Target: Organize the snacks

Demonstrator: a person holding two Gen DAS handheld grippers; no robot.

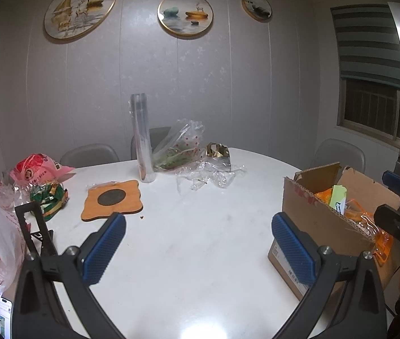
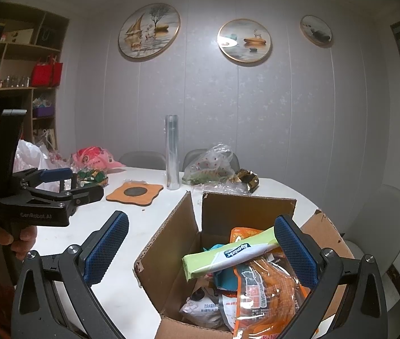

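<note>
My left gripper (image 1: 198, 244) stands wide open over bare white table (image 1: 188, 268), nothing between its blue pads. My right gripper (image 2: 201, 250) is spread just as wide, poised above the open cardboard box (image 2: 168, 257), empty too; its right pad (image 2: 295, 251) overlaps the end of a pale green packet (image 2: 228, 255) in the picture, but I cannot tell whether they touch.

The green packet lies across the top of the snacks in the box. Beneath it sits an orange bag (image 2: 267, 291), its lower end cut off by the frame, plus a teal wrapper and a white bag (image 2: 202, 308), both largely buried. From the left wrist view the box stands to the right, its near wall hiding most of the contents.

Further out, on the table's far side: a wooden coaster (image 1: 112, 200), an upright clear roll (image 1: 142, 138), crumpled clear plastic (image 1: 208, 175) around a spotted bag whose contents I cannot make out, and a gold wrapper (image 1: 217, 152). At far left lie a green candy bag (image 1: 48, 197), a pink bag (image 1: 37, 168), and white plastic bags cut by the edge. A phone (image 1: 3, 316) peeks in at the lower left corner.
</note>
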